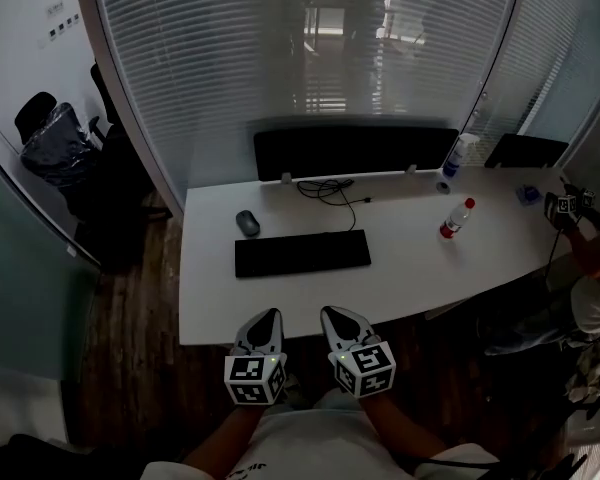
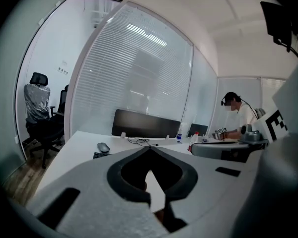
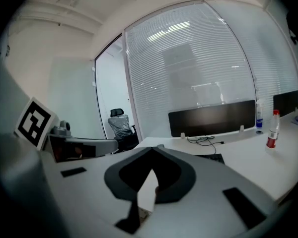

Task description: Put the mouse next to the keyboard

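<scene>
A dark grey mouse (image 1: 247, 223) lies on the white desk (image 1: 410, 268), just behind the left end of a black keyboard (image 1: 302, 253). In the left gripper view the mouse (image 2: 103, 147) shows small and far ahead, with a corner of the keyboard (image 2: 99, 155) below it. My left gripper (image 1: 267, 316) and right gripper (image 1: 332, 314) hang side by side in front of the desk's near edge, both shut and empty. The right gripper view shows the keyboard's end (image 3: 212, 158) past the jaw tips (image 3: 151, 148).
A long black screen (image 1: 355, 150) stands at the desk's back with a cable (image 1: 330, 190) in front of it. A red-capped bottle (image 1: 456, 218) and a spray bottle (image 1: 460, 154) stand at right. A person (image 1: 590, 258) sits at the far right; an office chair (image 1: 55, 148) stands at left.
</scene>
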Demonstrator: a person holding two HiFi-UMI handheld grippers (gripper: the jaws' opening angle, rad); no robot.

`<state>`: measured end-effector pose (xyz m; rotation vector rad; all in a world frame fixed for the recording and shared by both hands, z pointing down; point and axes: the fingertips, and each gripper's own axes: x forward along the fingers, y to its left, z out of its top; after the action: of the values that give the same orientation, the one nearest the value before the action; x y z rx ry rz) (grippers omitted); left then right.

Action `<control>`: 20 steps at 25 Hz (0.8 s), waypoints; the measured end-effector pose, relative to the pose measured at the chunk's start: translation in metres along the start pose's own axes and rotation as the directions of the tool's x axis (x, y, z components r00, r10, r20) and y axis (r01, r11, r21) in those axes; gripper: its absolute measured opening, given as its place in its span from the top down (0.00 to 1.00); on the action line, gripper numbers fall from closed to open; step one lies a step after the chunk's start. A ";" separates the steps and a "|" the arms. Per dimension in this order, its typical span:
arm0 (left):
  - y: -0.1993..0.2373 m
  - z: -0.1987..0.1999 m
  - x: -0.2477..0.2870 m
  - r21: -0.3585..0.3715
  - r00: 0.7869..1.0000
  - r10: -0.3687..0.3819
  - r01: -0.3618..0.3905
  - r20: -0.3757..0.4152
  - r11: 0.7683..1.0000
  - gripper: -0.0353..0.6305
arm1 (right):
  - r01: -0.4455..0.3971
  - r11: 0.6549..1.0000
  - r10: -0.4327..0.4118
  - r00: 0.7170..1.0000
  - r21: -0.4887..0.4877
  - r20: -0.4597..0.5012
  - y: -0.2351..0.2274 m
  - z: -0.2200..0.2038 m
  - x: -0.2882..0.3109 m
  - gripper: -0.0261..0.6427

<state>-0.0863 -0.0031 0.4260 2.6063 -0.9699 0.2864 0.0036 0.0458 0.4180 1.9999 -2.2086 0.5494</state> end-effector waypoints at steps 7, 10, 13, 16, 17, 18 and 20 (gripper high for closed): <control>0.016 0.010 0.029 -0.011 1.000 0.016 -0.016 -0.015 1.000 0.94 | -0.015 1.000 0.015 1.000 0.005 -0.003 -0.018 0.018 0.036 0.96; 0.018 0.016 0.044 -0.025 0.999 0.032 -0.032 -0.010 0.999 0.94 | -0.036 0.999 0.036 0.999 -0.005 -0.004 -0.028 0.025 0.046 0.96; 0.018 0.021 0.053 -0.042 0.999 0.051 -0.051 -0.005 0.998 0.94 | -0.063 0.998 0.063 0.998 -0.010 -0.016 -0.034 0.030 0.053 0.96; 0.018 0.023 0.059 -0.042 0.997 0.072 -0.072 0.000 0.997 0.94 | -0.085 0.996 0.085 0.996 -0.012 -0.025 -0.041 0.032 0.059 0.96; 0.018 0.024 0.061 -0.042 0.997 0.075 -0.075 0.004 0.996 0.94 | -0.090 0.996 0.090 0.996 -0.015 -0.027 -0.044 0.033 0.062 0.96; 0.018 0.024 0.064 -0.042 0.997 0.076 -0.075 0.008 0.996 0.94 | -0.096 0.995 0.095 0.995 -0.019 -0.029 -0.047 0.033 0.064 0.96; 0.017 0.025 0.068 -0.046 0.997 0.076 -0.075 0.016 0.996 0.94 | -0.108 0.994 0.108 0.994 -0.024 -0.034 -0.051 0.033 0.069 0.96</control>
<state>-0.0451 -0.0656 0.4280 2.5394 -1.0696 0.2581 0.0500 -0.0338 0.4188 1.8544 -2.3031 0.5585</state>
